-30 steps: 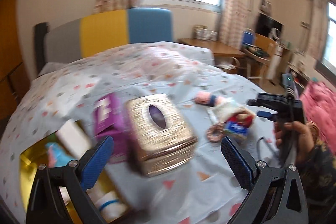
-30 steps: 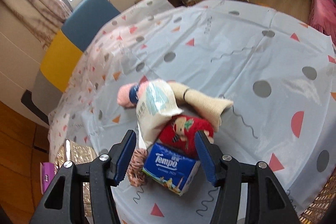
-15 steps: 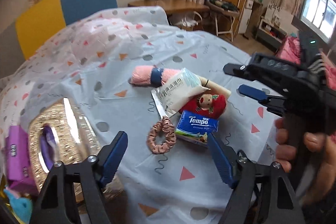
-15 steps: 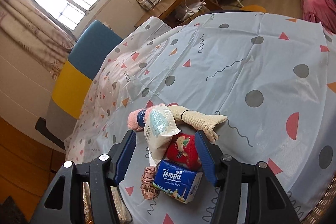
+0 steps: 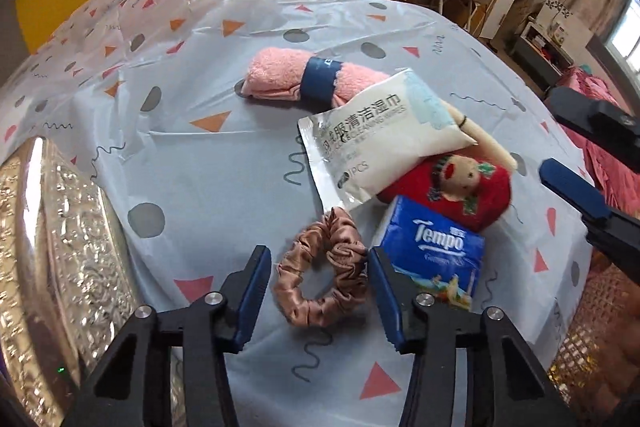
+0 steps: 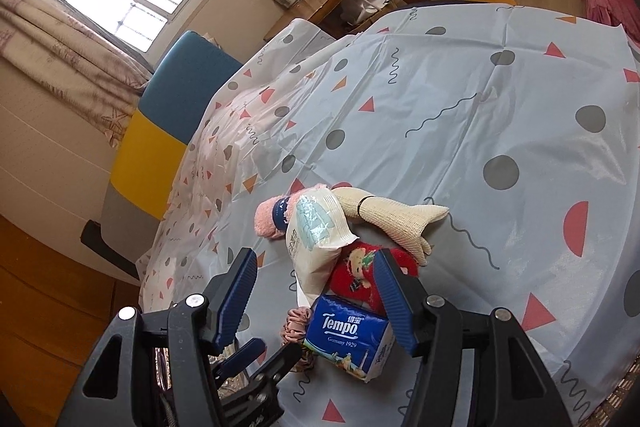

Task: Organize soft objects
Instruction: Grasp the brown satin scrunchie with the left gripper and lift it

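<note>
Soft objects lay bunched together on the patterned sheet (image 5: pixel 208 163) of the bed, and as far as the frames showed none of this group had yet been put away. Nearest the left hand-held gripper (image 5: pixel 318 277) was a pink satin scrunchie (image 5: pixel 320 277), flat on the sheet and sitting between the jaws. Those jaws were closing, but the blue pads (image 5: pixel 253 285) stood just clear of the fabric on both sides, so nothing was gripped yet. Touching the scrunchie's right side was a blue Tempo tissue pack (image 5: pixel 434 253). Behind it lay a red plush toy (image 5: pixel 460 191), with a white wet-wipes pouch (image 5: pixel 376 143) leaning across it, a rolled pink towel (image 5: pixel 296 79) with a dark band, and a cream knitted piece (image 6: pixel 394 217) tied with an elastic.

The right hand-held gripper (image 6: pixel 314 295) hung above the same pile, its jaws spread and empty.

At the left edge of the left wrist view stood a shiny embossed gold box (image 5: pixel 60 267); whether anything had already gone elsewhere could not be told. Judged from this, the sorting was at an early stage: the scrunchie was about to be picked, and the five other items remained to be dealt with.
</note>
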Tool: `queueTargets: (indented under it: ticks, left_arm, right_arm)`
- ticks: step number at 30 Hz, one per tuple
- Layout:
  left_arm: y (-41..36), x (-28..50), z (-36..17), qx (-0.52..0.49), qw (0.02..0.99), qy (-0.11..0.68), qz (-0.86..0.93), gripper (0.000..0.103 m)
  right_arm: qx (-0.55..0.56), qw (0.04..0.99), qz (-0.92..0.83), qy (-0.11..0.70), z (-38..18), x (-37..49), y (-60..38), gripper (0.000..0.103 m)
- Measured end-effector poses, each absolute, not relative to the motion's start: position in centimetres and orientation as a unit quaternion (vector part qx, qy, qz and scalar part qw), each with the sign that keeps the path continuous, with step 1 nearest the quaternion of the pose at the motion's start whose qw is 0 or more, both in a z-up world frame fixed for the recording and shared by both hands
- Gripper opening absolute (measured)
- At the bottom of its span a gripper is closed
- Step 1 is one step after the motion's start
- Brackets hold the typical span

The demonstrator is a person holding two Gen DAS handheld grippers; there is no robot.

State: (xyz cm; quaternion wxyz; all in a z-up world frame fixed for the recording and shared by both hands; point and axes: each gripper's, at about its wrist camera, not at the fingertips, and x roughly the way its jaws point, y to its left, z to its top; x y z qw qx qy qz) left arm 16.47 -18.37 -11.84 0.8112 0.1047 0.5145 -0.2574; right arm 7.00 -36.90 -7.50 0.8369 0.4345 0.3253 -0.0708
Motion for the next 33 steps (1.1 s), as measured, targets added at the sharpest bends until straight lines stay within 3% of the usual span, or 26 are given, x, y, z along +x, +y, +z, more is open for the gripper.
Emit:
queueTargets:
  ticks: [3, 11, 13, 14, 17, 24, 33]
  left_arm:
    - [-18.8, 16.4, -12.4, 0.108, 0.811, 0.513, -0.260, 0.043]
    - [-19.7, 14.4, -13.8, 0.138, 0.814, 0.500, -0.259, 0.042]
    - [-19.6, 13.8, -13.6, 0.147, 0.813, 0.501, -0.258, 0.032]
    - [-19.5, 13.7, -13.6, 0.148, 0.812, 0.502, -0.257, 0.020]
    - [-19.1, 12.9, -13.4, 0.149, 0.811, 0.506, -0.252, 0.013]
    - [-16.6, 8.9, -13.5, 0.142, 0.813, 0.498, -0.265, 0.013]
    - [-15.0, 7.9, -13.9, 0.128, 0.822, 0.478, -0.283, 0.013]
  right_arm:
    - [0.433, 0.837, -0.068, 0.328, -7.5, 7.1, -36.7, 0.061]
    - [0.430, 0.839, -0.067, 0.327, -7.5, 7.1, -36.6, 0.061]
    - [0.428, 0.840, -0.065, 0.327, -7.4, 7.2, -36.5, 0.061]
    - [0.428, 0.840, -0.063, 0.328, -7.5, 7.3, -36.5, 0.061]
    - [0.436, 0.836, -0.056, 0.329, -7.7, 7.4, -36.6, 0.061]
    - [0.428, 0.818, -0.047, 0.383, -9.0, 8.7, -35.7, 0.061]
    - [0.258, 0.791, 0.011, 0.555, -10.6, 13.4, -32.8, 0.062]
